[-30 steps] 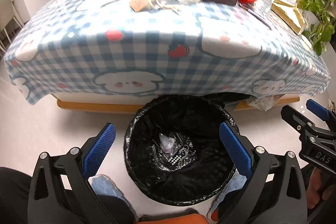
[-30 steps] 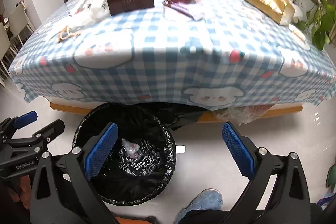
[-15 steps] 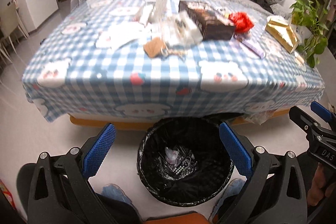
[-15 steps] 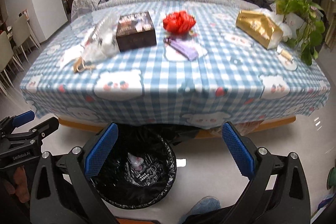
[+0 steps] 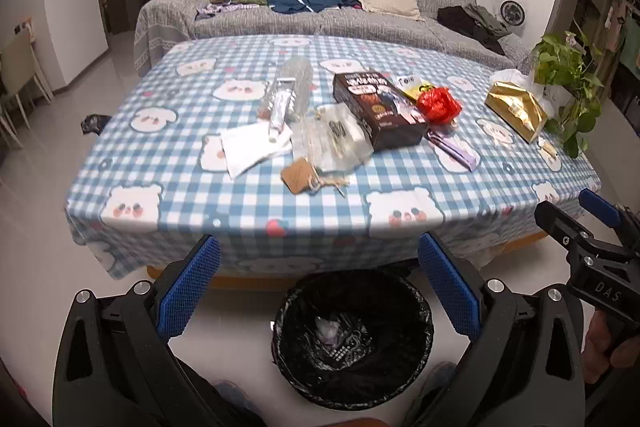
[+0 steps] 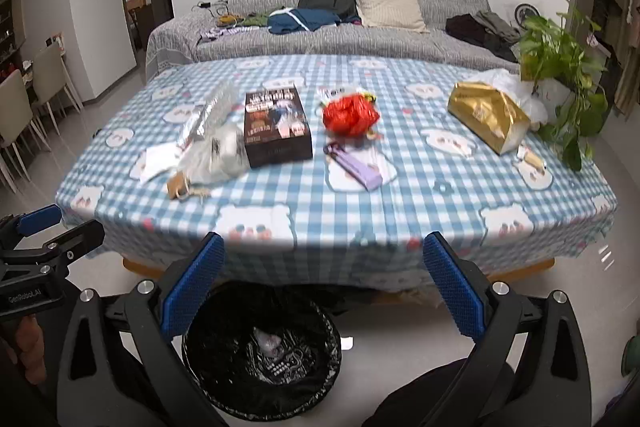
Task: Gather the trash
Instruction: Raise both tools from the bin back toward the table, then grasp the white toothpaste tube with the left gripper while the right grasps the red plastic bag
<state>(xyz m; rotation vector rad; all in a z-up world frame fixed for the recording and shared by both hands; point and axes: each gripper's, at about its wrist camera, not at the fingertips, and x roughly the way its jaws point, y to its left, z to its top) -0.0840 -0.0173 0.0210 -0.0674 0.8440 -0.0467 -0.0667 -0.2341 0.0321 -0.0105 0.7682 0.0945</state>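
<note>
A black-lined trash bin (image 5: 352,337) (image 6: 262,347) stands on the floor in front of the table, with a few scraps inside. On the blue checked tablecloth (image 5: 240,195) lie a dark box (image 5: 378,111) (image 6: 276,127), a crumpled red bag (image 5: 439,105) (image 6: 351,115), clear plastic wrap (image 5: 332,141) (image 6: 216,151), white paper (image 5: 254,147), a brown tag (image 5: 298,177), a purple wrapper (image 5: 454,149) (image 6: 356,167) and a gold bag (image 5: 516,109) (image 6: 486,115). My left gripper (image 5: 318,291) and right gripper (image 6: 322,289) are both open and empty, held above the bin, short of the table.
A grey sofa (image 5: 320,19) with a backpack, pillow and clothes runs behind the table. A potted plant (image 6: 560,67) stands at the table's right end. Chairs (image 6: 24,107) are at the far left. A shoe (image 5: 436,375) shows beside the bin.
Both grippers have risen and pulled back from the bin, so the whole tabletop and sofa come into view. Both stay open and empty.
</note>
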